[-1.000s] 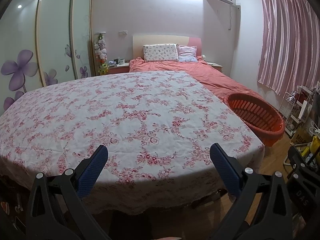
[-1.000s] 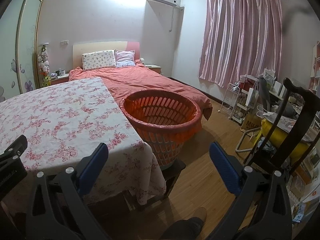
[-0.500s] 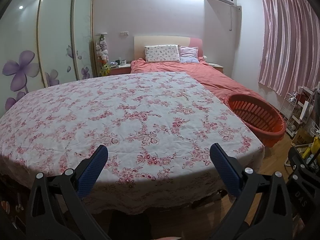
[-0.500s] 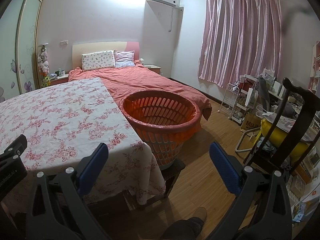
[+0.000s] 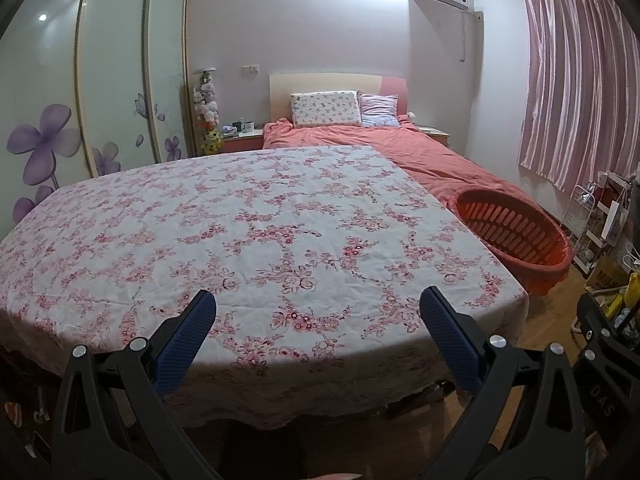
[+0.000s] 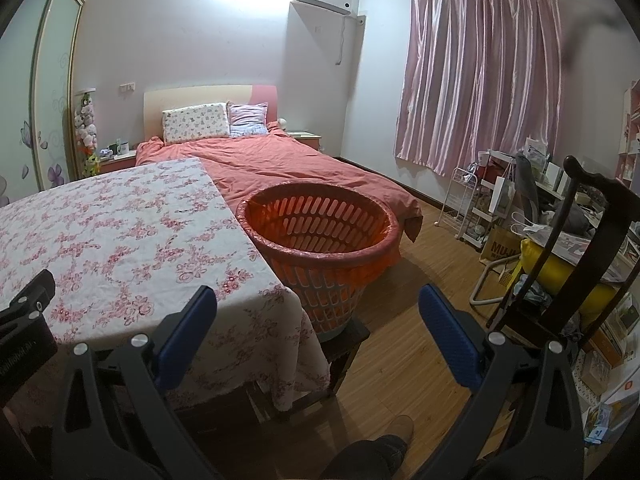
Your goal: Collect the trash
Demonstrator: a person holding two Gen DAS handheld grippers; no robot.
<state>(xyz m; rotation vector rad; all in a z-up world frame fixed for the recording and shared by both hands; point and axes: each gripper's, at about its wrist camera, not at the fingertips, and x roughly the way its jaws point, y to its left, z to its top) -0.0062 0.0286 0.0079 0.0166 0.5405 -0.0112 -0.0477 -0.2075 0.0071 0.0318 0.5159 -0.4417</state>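
the left gripper (image 5: 318, 312) hangs at the bottom of the frame over the floral-clothed worktop (image 5: 256, 232), fingers spread wide, holding nothing. the right gripper (image 6: 318, 312) is likewise spread and unladen. the orange laundry basket (image 6: 320, 240) sits centre frame, just beside the worktop's edge.

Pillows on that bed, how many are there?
2. A floral pillow leans against the headboard on the left, and a pale striped pillow sits right beside it. Any others behind them would be hidden.
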